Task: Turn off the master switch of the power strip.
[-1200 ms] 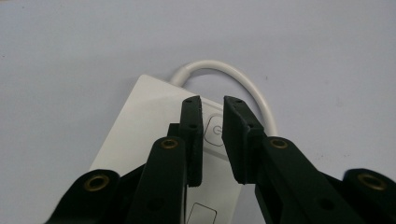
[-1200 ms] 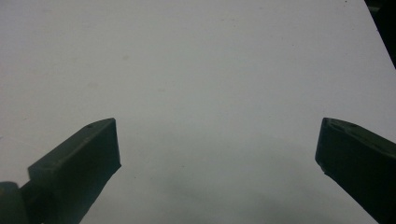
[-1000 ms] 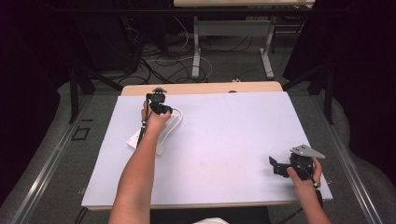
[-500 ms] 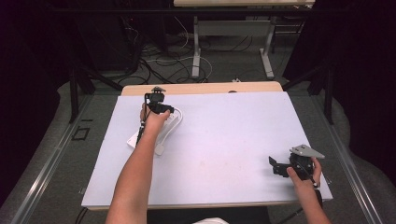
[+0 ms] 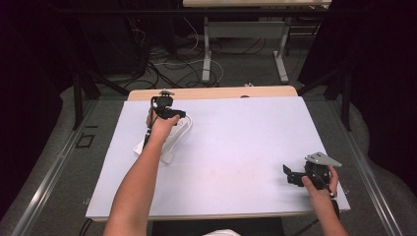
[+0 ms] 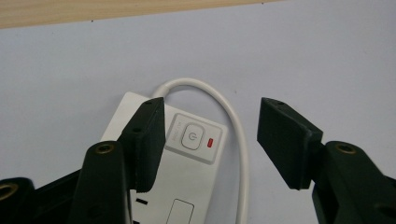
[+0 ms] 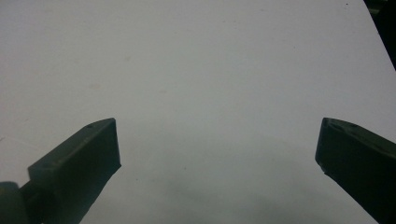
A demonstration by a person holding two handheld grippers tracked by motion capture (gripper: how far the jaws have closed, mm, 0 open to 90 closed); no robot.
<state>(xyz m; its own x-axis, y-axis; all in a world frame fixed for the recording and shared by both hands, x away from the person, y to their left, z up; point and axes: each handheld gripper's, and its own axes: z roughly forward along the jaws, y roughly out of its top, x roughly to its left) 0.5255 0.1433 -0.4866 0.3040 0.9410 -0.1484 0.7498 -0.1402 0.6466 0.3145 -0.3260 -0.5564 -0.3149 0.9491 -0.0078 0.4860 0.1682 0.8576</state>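
Overhead cam; two close claw cams

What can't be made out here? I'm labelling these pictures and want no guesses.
- Power strip: near end cut off by the left gripper view's bottom edge; left side behind a claw finger.
- Its cord: plug end cut off there.
- Power strip sockets: too small in the high view, under the forearm.

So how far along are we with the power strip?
Nothing looks done yet: the power strip lies flat on the table. In hand: the open left claw hovers over its switch end. The right claw, also open, waits apart. Any press or grasp remains.
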